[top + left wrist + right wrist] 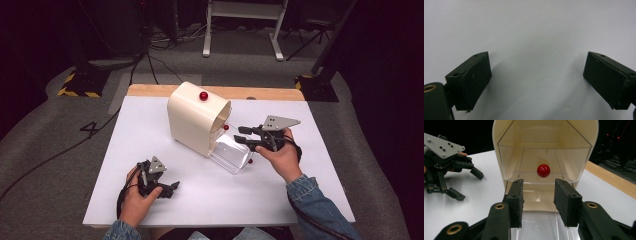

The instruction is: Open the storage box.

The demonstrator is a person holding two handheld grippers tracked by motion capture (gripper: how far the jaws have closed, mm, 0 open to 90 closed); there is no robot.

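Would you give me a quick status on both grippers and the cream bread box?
Left gripper open, low over bare white table. Right gripper open at the cream bread box, clear door down, red knob ahead. Nothing between its fingers.

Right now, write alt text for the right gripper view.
The right gripper, jaws open, faces a cream box whose clear drawer is pulled out toward it, a red knob seen inside. The left gripper rests open on the white table at left.
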